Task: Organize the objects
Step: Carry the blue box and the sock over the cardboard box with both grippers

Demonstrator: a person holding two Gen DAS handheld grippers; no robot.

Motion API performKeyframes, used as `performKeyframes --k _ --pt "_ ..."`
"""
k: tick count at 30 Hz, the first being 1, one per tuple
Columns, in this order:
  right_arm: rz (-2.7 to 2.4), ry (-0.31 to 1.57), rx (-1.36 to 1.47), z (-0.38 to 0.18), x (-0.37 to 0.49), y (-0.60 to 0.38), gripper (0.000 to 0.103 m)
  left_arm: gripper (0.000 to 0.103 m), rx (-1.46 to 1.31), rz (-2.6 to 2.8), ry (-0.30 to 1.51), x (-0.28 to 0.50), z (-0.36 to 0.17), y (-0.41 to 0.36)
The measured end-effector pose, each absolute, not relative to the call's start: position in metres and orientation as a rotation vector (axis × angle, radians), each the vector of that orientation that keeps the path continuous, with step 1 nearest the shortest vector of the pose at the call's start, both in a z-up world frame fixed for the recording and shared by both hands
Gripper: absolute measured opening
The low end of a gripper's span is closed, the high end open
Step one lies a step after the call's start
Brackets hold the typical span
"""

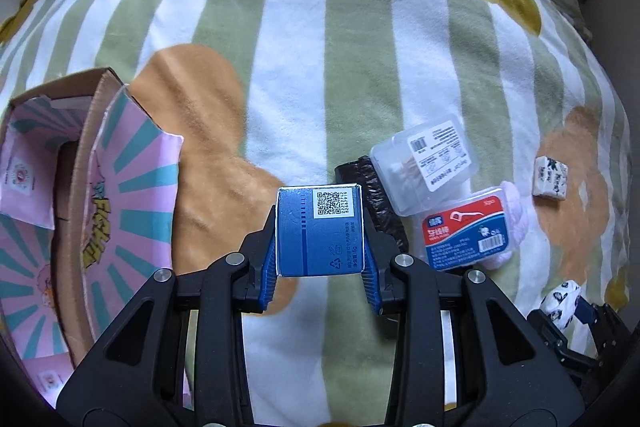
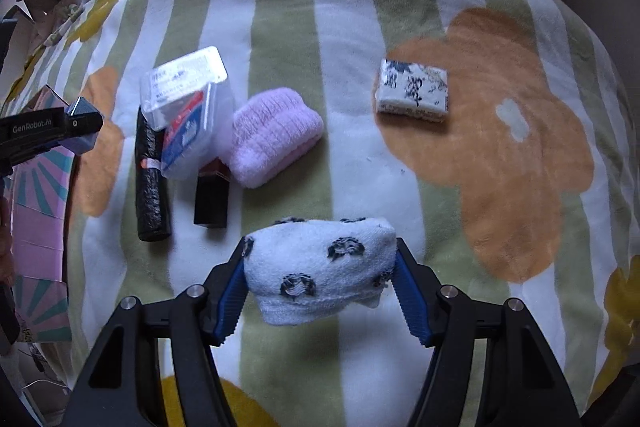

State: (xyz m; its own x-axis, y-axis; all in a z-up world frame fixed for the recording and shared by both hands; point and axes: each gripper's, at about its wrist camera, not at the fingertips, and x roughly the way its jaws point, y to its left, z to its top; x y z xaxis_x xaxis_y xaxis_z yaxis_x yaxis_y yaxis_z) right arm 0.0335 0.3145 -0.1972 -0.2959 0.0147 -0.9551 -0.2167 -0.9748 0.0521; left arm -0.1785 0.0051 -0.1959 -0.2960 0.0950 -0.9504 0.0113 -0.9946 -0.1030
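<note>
Holding a small blue box (image 1: 320, 231), left gripper (image 1: 320, 267) has its jaws clamped on the box sides, lifted clear of the bed blanket (image 1: 320, 27). Right gripper (image 2: 320, 283) jaws squeezed onto a rolled white sock (image 2: 320, 267), also off the blanket. Open cardboard box (image 1: 96, 187) sits left, likely the drop target. Still on the blanket: floss-pick case (image 1: 466, 233), clear swab case (image 1: 424, 167), pink roll (image 2: 276, 135), black roll (image 2: 150, 179), printed packet (image 2: 412, 91). Risks: the sock is soft and may slip out of the grip; the blue box could catch a raised flap going in.
</note>
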Motion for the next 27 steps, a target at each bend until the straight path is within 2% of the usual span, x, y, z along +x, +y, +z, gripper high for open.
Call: performKeyframes --k 6,13,27 --pt "2.455 0.222 -1.676 -0.123 -0.012 0.284 0.062 0.031 -1.722 2.519 -0.098 -0.127 -0.138 0.063" --pt "2.521 0.187 -1.612 -0.057 -0.009 0.252 0.062 0.031 -1.651 2.549 -0.049 -0.081 -0.075 0.057" --pt "2.552 0.155 -1.575 -0.017 0.004 0.223 0.062 0.031 -1.542 2.605 -0.062 -0.036 -0.022 0.044"
